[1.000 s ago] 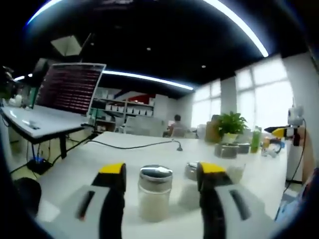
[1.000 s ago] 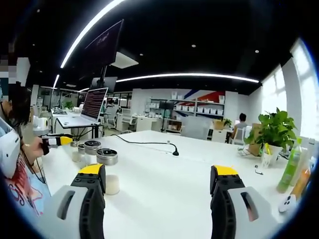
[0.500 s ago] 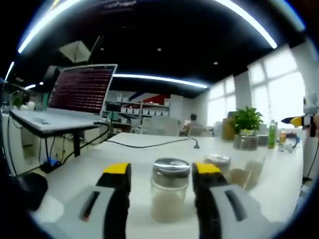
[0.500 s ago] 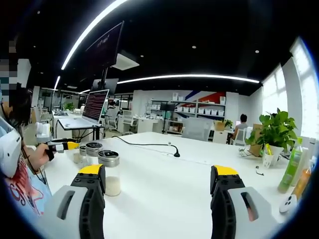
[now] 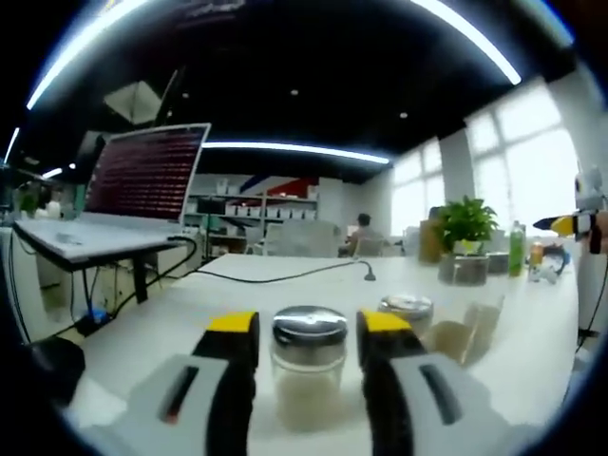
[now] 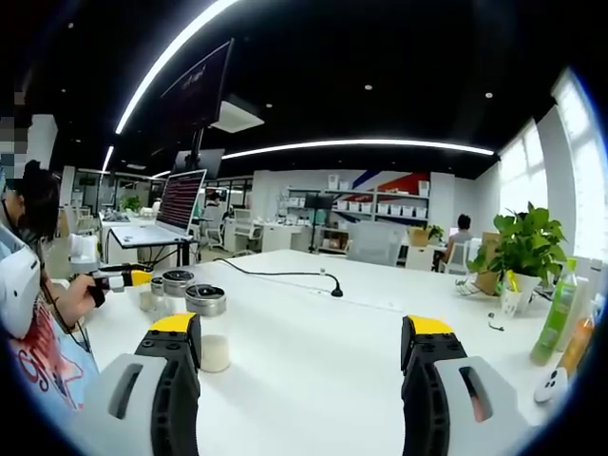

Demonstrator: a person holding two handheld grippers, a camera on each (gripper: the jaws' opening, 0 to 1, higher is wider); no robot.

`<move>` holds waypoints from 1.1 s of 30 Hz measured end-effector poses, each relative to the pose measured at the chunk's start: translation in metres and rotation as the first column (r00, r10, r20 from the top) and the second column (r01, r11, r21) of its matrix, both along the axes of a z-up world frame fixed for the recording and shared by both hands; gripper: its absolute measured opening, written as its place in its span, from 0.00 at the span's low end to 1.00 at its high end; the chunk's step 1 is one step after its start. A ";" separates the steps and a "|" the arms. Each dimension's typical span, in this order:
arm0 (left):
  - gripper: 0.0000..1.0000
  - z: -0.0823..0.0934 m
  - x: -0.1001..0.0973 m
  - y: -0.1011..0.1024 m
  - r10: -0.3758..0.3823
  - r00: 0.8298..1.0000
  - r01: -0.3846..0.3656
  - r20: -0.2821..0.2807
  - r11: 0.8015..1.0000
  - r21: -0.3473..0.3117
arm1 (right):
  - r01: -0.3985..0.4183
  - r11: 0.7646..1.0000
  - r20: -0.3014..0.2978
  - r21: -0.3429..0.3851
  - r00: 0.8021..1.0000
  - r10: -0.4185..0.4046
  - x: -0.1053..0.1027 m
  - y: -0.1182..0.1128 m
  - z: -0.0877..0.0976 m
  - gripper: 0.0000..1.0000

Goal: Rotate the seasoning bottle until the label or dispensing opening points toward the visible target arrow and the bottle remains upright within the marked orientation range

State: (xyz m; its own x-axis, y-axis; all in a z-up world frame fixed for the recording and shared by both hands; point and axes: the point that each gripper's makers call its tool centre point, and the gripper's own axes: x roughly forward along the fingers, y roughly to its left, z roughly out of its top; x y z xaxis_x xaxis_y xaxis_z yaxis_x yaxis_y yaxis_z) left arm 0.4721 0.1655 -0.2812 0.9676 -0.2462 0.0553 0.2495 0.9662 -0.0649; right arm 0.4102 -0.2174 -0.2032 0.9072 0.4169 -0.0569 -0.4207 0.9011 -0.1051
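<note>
- Left gripper (image 5: 306,332) jaws close around upright bottle (image 5: 309,366); contact unclear, base cut off.
- Right gripper (image 6: 304,342) spread wide over table (image 6: 313,366).
- No arrow discernible.

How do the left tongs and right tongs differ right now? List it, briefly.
Left tongs have their jaws drawn in close, while right tongs stand wide open. Left tongs flank the bottle on both sides, though contact is unclear; right tongs have bare table between their jaws. Both have grey jaws with yellow tips.
</note>
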 end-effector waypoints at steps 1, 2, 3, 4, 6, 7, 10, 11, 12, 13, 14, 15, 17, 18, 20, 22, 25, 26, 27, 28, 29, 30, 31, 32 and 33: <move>0.47 -0.002 0.000 0.000 0.000 1.000 0.000 -0.010 1.000 0.007 | 0.000 1.000 0.002 0.001 1.000 0.000 0.000 0.000 0.000 0.90; 0.48 -0.004 0.000 -0.001 0.001 1.000 -0.001 -0.014 1.000 0.009 | 0.001 1.000 0.003 0.001 1.000 -0.001 -0.001 -0.001 0.001 0.90; 0.46 -0.004 -0.001 -0.001 -0.001 1.000 0.001 -0.014 1.000 0.015 | 0.002 1.000 0.004 0.000 1.000 -0.002 -0.001 -0.002 0.001 0.90; 0.45 -0.004 -0.001 -0.002 -0.003 1.000 0.003 -0.012 1.000 0.022 | 0.003 1.000 0.004 0.000 1.000 -0.003 -0.001 -0.002 0.001 0.90; 0.42 -0.005 -0.001 -0.002 -0.001 1.000 0.002 -0.010 1.000 0.030 | 0.006 1.000 0.005 -0.001 1.000 -0.006 -0.002 -0.003 0.001 0.90; 0.40 -0.005 -0.001 -0.002 -0.002 1.000 0.002 -0.011 0.999 0.033 | 0.007 1.000 0.004 -0.002 1.000 -0.007 -0.002 -0.003 0.001 0.90; 0.37 -0.008 -0.001 -0.001 -0.006 1.000 0.007 -0.020 0.999 0.047 | 0.006 1.000 0.003 -0.002 1.000 -0.006 -0.002 -0.003 0.001 0.90; 0.36 -0.008 -0.001 -0.002 -0.009 1.000 0.009 -0.010 0.998 0.061 | 0.006 1.000 0.002 -0.002 1.000 -0.006 -0.002 -0.004 0.001 0.90; 0.36 -0.008 -0.001 -0.002 -0.001 1.000 0.002 -0.004 0.997 0.078 | 0.006 1.000 0.002 -0.002 1.000 -0.006 -0.002 -0.003 0.001 0.90; 0.36 -0.008 -0.001 -0.002 0.003 1.000 -0.003 0.000 0.996 0.091 | 0.006 1.000 0.001 -0.002 1.000 -0.006 -0.002 -0.003 0.001 0.90; 0.36 -0.008 -0.001 -0.003 -0.001 1.000 0.001 0.002 0.995 0.099 | 0.006 1.000 0.001 -0.002 1.000 -0.006 -0.002 -0.003 0.001 0.90; 0.36 -0.009 -0.002 -0.002 -0.003 1.000 0.002 0.006 0.995 0.104 | 0.006 1.000 0.001 -0.002 1.000 -0.006 -0.002 -0.004 0.001 0.90; 0.36 -0.008 -0.002 -0.002 -0.011 1.000 0.010 0.010 0.994 0.106 | 0.006 1.000 0.003 -0.003 1.000 -0.006 -0.002 -0.004 0.001 0.90; 0.36 -0.008 -0.002 -0.003 -0.018 1.000 0.017 0.011 0.994 0.106 | 0.006 1.000 0.004 -0.004 1.000 -0.006 -0.002 -0.003 0.001 0.90; 0.36 -0.008 -0.002 -0.003 -0.029 0.999 0.028 0.013 0.994 0.104 | 0.005 1.000 0.006 -0.005 1.000 -0.005 -0.003 -0.003 0.002 0.90; 0.35 -0.008 -0.001 -0.003 -0.048 0.999 0.047 0.016 0.994 0.097 | 0.006 1.000 0.008 -0.002 1.000 -0.006 -0.002 -0.003 0.002 0.90; 0.35 -0.008 -0.001 -0.005 -0.068 0.998 0.066 0.018 0.993 0.094 | 0.002 1.000 0.006 -0.001 1.000 -0.002 -0.002 -0.002 0.002 0.89; 0.35 -0.008 -0.001 -0.005 -0.074 0.997 0.071 0.022 0.993 0.096 | 0.001 1.000 0.004 -0.001 1.000 -0.001 -0.002 -0.002 0.002 0.89; 0.35 -0.008 -0.001 -0.005 -0.079 0.997 0.076 0.025 0.992 0.096 | 0.001 1.000 0.004 0.000 1.000 -0.001 -0.002 -0.002 0.002 0.89; 0.35 -0.007 -0.001 -0.005 -0.084 0.996 0.081 0.026 0.992 0.094 | 0.001 1.000 0.004 0.000 1.000 -0.001 -0.001 -0.001 0.002 0.89; 0.35 -0.007 -0.001 -0.005 -0.090 0.996 0.087 0.027 0.992 0.093 | 0.001 1.000 0.004 0.000 1.000 -0.001 -0.001 -0.001 0.002 0.89; 0.35 -0.007 -0.001 -0.005 -0.096 0.995 0.093 0.027 0.991 0.091 | 0.000 1.000 0.004 -0.001 1.000 0.000 -0.001 -0.001 0.002 0.89; 0.35 -0.007 -0.001 -0.005 -0.102 0.994 0.099 0.026 0.991 0.088 | 0.000 1.000 0.004 -0.002 1.000 0.000 -0.001 -0.001 0.002 0.89; 0.35 -0.007 -0.001 -0.005 -0.109 0.994 0.106 0.026 0.991 0.087 | 0.001 1.000 0.005 -0.002 1.000 -0.001 -0.001 -0.001 0.002 0.89; 0.35 -0.007 -0.001 -0.005 -0.119 0.993 0.117 0.024 0.989 0.087 | 0.002 1.000 0.006 -0.002 1.000 -0.002 -0.001 -0.001 0.002 0.89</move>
